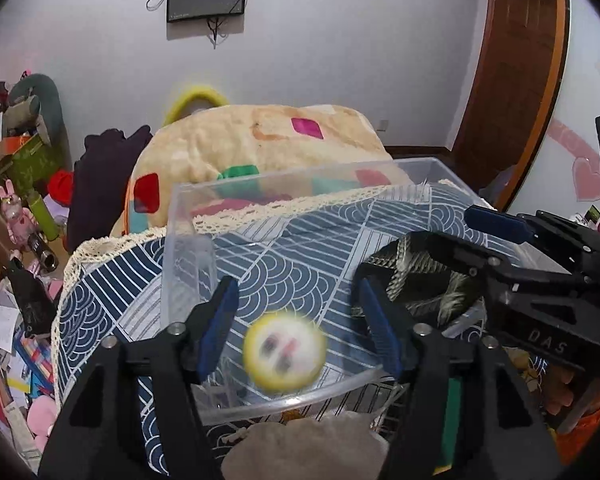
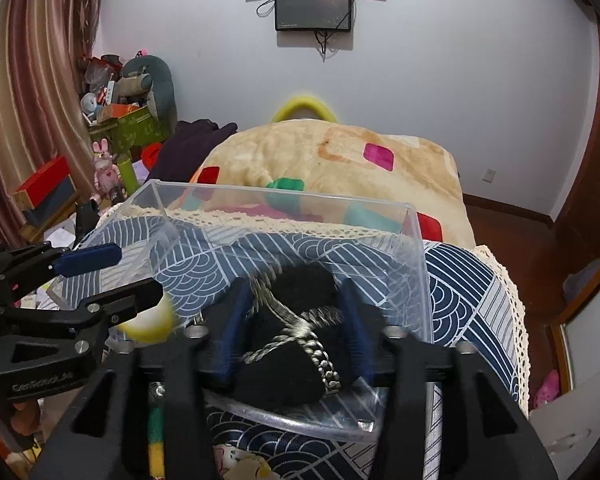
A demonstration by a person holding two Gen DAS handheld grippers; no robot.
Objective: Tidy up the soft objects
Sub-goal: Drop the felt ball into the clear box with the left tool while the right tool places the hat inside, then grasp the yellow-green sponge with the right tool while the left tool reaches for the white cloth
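Note:
A clear plastic box (image 1: pixel 260 192) stands on a blue patterned cloth (image 1: pixel 112 280); it also shows in the right wrist view (image 2: pixel 284 196). My left gripper (image 1: pixel 298 328) is open over the box. A round yellow soft toy (image 1: pixel 285 354) with a face is blurred between its fingers, free of both pads, and shows in the right wrist view (image 2: pixel 148 320). My right gripper (image 2: pixel 294 324) is shut on a black soft item with a braided cord (image 2: pixel 288 336), held inside the box. That item also shows in the left wrist view (image 1: pixel 420 276).
A beige blanket with coloured patches (image 2: pixel 340 164) is piled behind the box. Toys and boxes clutter the left corner (image 2: pixel 128 120). A beige soft thing (image 1: pixel 304 448) lies in front of the box. A wooden door (image 1: pixel 516 60) is at right.

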